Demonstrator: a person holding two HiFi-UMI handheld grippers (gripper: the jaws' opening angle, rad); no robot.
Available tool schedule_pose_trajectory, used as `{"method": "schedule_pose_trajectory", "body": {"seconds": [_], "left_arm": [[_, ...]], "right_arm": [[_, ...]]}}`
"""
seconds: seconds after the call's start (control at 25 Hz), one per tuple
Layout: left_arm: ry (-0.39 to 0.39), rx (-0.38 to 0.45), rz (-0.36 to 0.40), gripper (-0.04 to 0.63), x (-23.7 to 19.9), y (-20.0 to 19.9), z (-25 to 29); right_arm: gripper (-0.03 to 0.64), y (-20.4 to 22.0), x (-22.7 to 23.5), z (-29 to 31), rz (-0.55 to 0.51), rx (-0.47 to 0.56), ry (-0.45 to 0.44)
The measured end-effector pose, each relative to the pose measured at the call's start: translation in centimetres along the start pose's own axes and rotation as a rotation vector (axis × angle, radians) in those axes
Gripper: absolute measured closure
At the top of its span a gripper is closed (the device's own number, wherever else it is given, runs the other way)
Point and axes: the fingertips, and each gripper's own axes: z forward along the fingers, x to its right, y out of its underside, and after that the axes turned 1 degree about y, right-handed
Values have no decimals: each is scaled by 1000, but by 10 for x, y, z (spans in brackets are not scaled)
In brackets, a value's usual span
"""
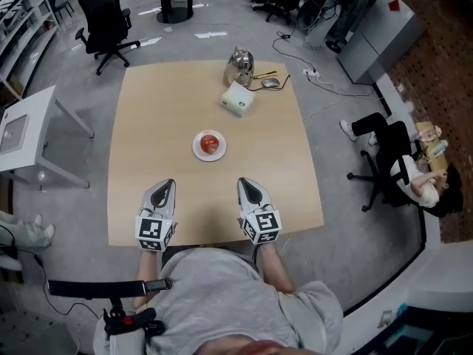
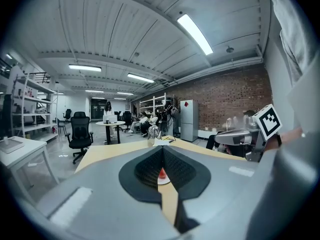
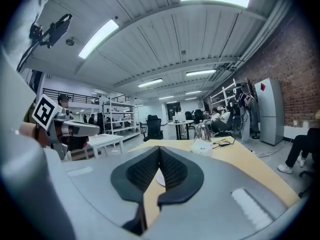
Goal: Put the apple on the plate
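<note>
Apple (image 1: 210,143), red, round and glossy: sits on the small white round plate (image 1: 196,151) near the middle of the pale wooden square table (image 1: 148,124), a little toward the plate's 3 o'clock side, touched by neither tool. Left gripper (image 1: 169,183), grey with black ribbed pads and a marker cube: low over the table's near edge, at about 7 o'clock from the plate and well apart from it. Its jaws are pressed together at the tips with nothing pinched, and the apple shows only far off through the slit beneath them. Right gripper (image 1: 242,181), same make: at about 5 o'clock from the plate, also well apart. Its jaws are pressed together on nothing, with a sliver of the plate's rim visible beyond. Other items, all toward 1 o'clock from the plate at the table's far side: a shiny metal kettle (image 1: 239,66), a pale green-white boxy object (image 1: 238,99) just in front of it, and a dark computer mouse (image 1: 270,83) with a cable. Black office chair (image 1: 107,21): on the floor beyond the table, at 11 o'clock. Step in hand, as judged: the placing looks complete, with both tools empty and parked clear. Next move, as judged: no further handling, only keeping both grippers away from the plate so the apple is not nudged off.
</note>
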Motion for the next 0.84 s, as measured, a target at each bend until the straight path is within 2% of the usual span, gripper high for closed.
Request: {"method": "schedule_pose_trajectory", "body": {"seconds": [0.44,0.68,0.84], "left_arm": [[10,-10,-2,575,-9,9,19],[7,-11,-4,575,0,3,6],[5,-14,-8,575,-11,11,21]], "right_arm": [[611,4,11,18,5,1,7],[611,-2,5,4,5,-2,1],[611,6,10,24,-3,-6,-6]]}}
